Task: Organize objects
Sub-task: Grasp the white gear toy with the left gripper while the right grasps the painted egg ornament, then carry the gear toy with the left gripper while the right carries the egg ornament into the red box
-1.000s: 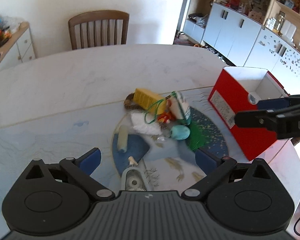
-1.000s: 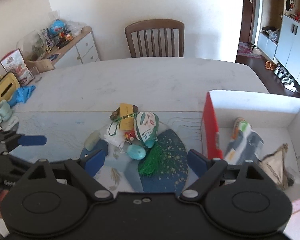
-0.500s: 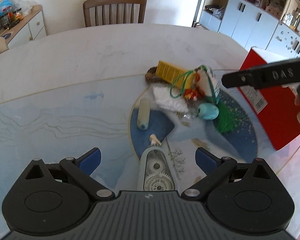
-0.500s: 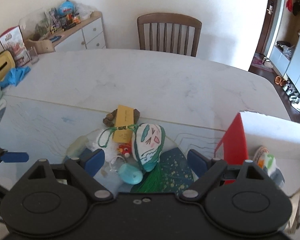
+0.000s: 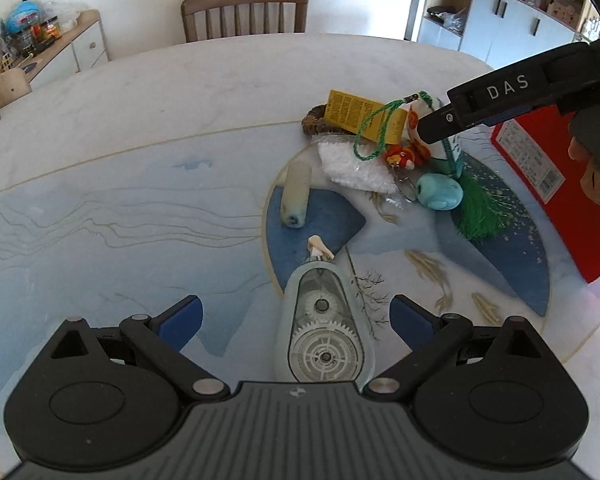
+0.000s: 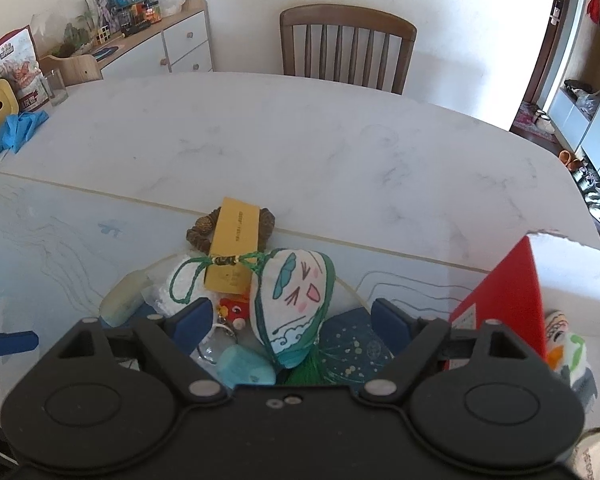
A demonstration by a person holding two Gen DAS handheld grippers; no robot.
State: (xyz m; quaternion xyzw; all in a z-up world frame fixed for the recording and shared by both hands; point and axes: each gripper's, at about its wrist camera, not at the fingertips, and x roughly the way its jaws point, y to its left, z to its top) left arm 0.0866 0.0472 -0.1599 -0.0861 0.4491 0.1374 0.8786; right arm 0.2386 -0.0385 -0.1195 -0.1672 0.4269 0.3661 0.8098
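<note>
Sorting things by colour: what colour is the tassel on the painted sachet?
Green; the tassel shows best in the left wrist view.

- Your left gripper (image 5: 296,314) is black plastic with blue pads, silver pivot screws and a ribbed grey body.
- Your right gripper (image 6: 290,312) matches it; its black arm carries white "DAS" lettering.

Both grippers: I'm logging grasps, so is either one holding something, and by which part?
Nothing is held: the left gripper and right gripper are both open.
</note>
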